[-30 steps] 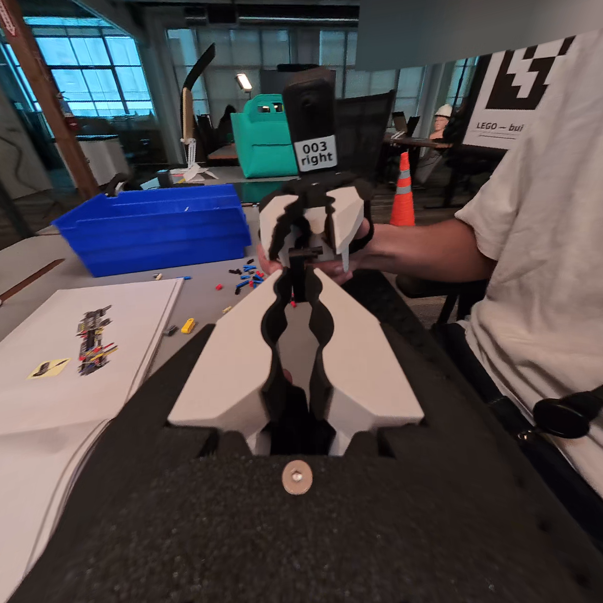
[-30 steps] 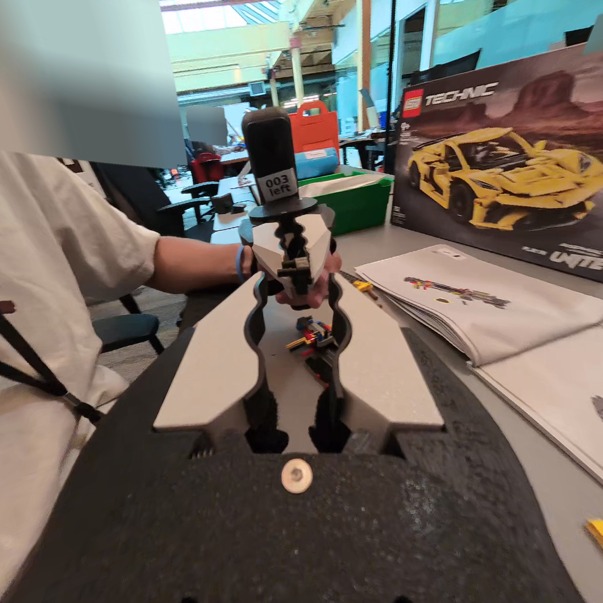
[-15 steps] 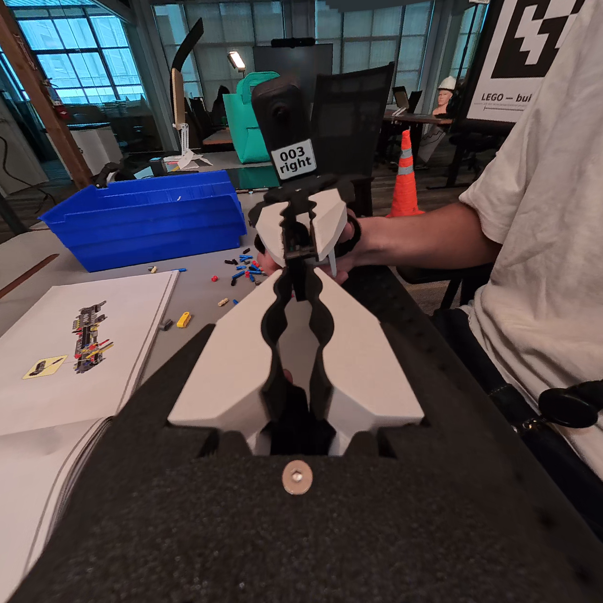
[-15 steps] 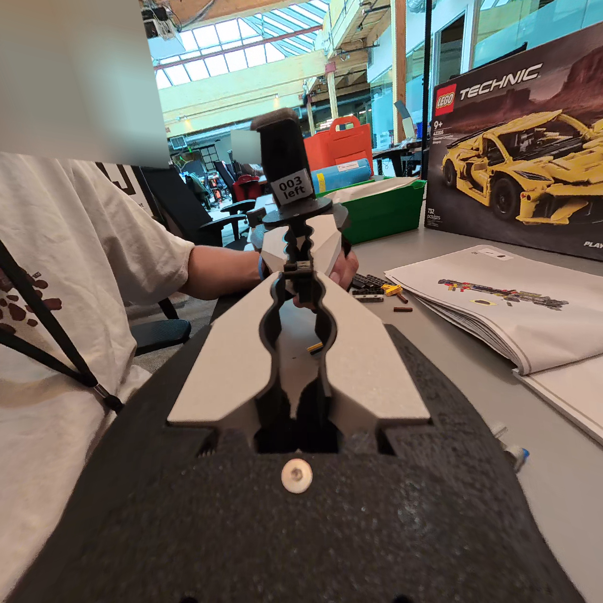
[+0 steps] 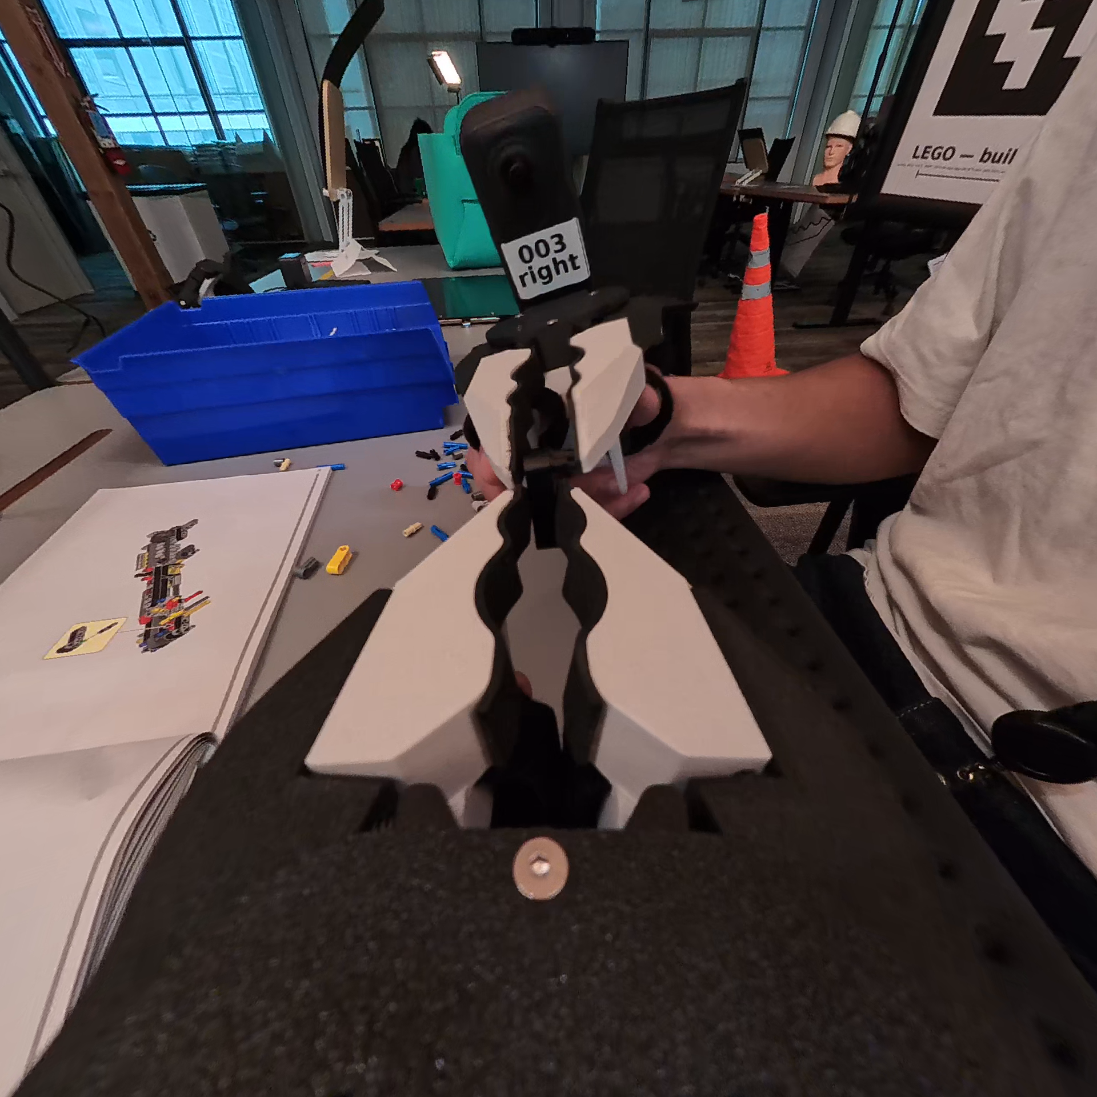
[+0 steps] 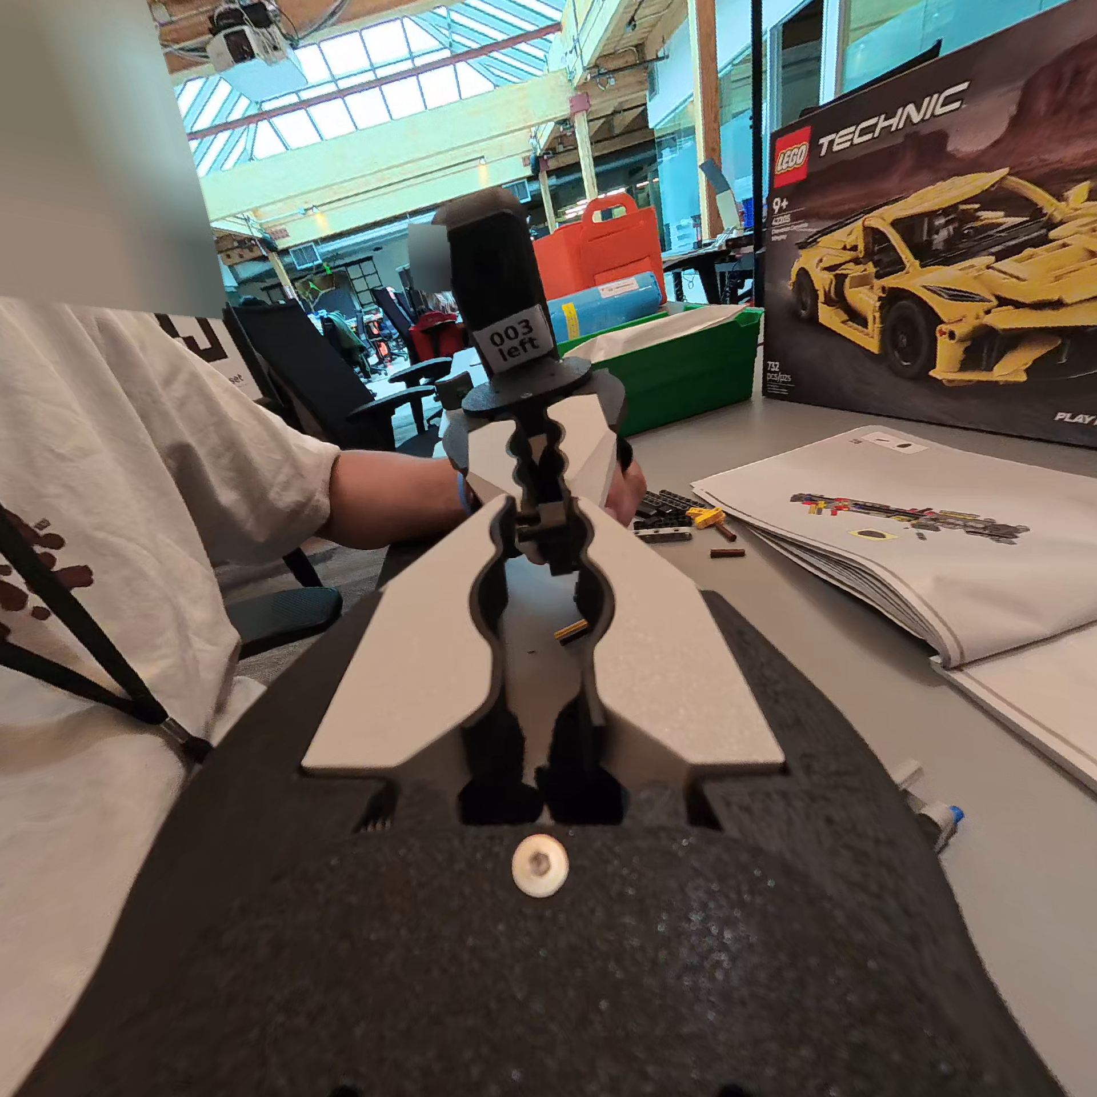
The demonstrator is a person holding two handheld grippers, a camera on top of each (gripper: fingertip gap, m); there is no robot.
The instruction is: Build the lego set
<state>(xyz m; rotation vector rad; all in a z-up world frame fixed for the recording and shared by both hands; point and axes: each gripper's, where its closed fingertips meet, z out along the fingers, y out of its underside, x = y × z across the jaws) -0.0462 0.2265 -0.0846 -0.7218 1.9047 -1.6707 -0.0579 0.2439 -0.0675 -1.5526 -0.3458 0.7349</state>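
Left wrist view: my left gripper is raised over the counter edge, its jaws narrow and clamped on a small black piece at the tips. The right gripper faces it tip to tip, held in a hand, and pinches a dark part that meets my black piece; I can't tell where one part ends and the other starts. To the left an open manual lies flat. Loose pins in blue, red and black are scattered between it and a blue bin farther back. A yellow connector sits just beside the manual's edge. An orange cone stands on the floor behind.

Right wrist view: my right gripper is nearly closed on a short black pin-and-block part between the tips. The left gripper comes in from the opposite side, touching that same cluster. Below, a small yellow-and-black bit lies on the counter. Black beams and a yellow part lie near the manual to the right. The set box stands upright behind it, next to a green bin.
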